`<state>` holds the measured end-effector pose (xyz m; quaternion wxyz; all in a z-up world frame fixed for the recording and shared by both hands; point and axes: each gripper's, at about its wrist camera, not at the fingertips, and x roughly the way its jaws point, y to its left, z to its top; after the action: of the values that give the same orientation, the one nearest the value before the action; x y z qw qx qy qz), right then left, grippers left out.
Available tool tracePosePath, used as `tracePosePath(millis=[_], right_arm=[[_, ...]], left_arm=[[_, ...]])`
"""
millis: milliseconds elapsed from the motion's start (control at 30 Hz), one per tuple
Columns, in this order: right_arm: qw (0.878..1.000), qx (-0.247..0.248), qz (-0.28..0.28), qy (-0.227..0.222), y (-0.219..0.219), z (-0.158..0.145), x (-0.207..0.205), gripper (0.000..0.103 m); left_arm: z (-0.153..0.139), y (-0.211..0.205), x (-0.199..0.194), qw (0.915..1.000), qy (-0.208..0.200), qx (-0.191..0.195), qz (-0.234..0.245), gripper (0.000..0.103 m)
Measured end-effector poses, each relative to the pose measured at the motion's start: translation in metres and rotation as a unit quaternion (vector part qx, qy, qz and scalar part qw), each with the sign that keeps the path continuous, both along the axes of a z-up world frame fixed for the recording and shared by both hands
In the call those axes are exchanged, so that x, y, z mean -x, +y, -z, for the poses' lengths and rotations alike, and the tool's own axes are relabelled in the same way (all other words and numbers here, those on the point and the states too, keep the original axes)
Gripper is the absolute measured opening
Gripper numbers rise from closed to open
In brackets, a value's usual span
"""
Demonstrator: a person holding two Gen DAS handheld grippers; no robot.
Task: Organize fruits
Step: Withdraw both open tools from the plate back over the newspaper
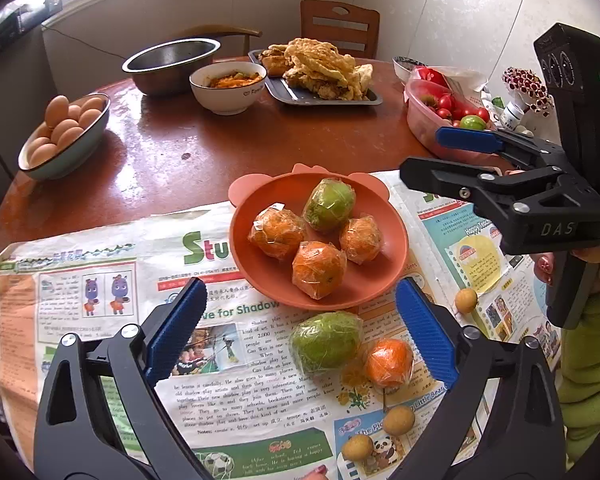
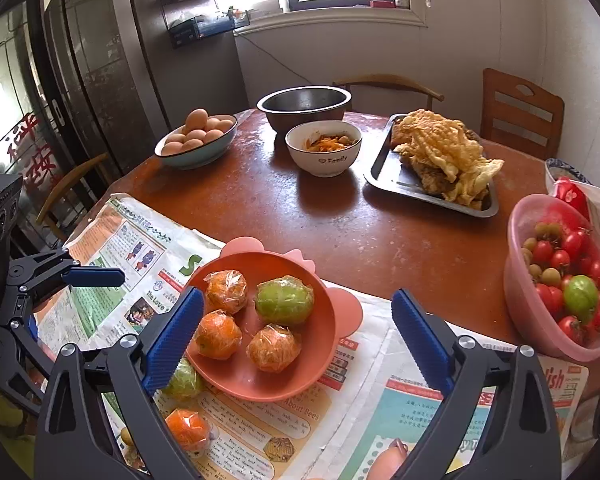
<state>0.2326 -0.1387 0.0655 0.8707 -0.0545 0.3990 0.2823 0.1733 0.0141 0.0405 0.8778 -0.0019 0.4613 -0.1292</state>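
Left wrist view showed both the left gripper [image 1: 300, 328] and right gripper [image 1: 452, 160] wide open and empty, the film-wrapped green fruit [image 1: 326, 342] on the newspaper [image 1: 100, 280] beside the orange bowl [image 1: 396, 240], likely slippery, soft, best pinched across its middle.

Bare table [image 2: 300, 216] at frame center lies open; egg bowl [image 2: 198, 140], food tray [image 2: 384, 168] and tomato tub [image 2: 516, 280] ring it, seemingly apart.
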Motion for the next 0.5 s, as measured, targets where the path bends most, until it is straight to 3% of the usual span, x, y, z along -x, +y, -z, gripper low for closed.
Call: tracePosePath(millis=[500], right_arm=[[0.999,-0.01,0.013,-0.044,-0.014,-0.025,0.043,0.098]], left_arm=[[-0.01,0.005,0.021,0.9997,-0.02,-0.008,-0.013,0.093]])
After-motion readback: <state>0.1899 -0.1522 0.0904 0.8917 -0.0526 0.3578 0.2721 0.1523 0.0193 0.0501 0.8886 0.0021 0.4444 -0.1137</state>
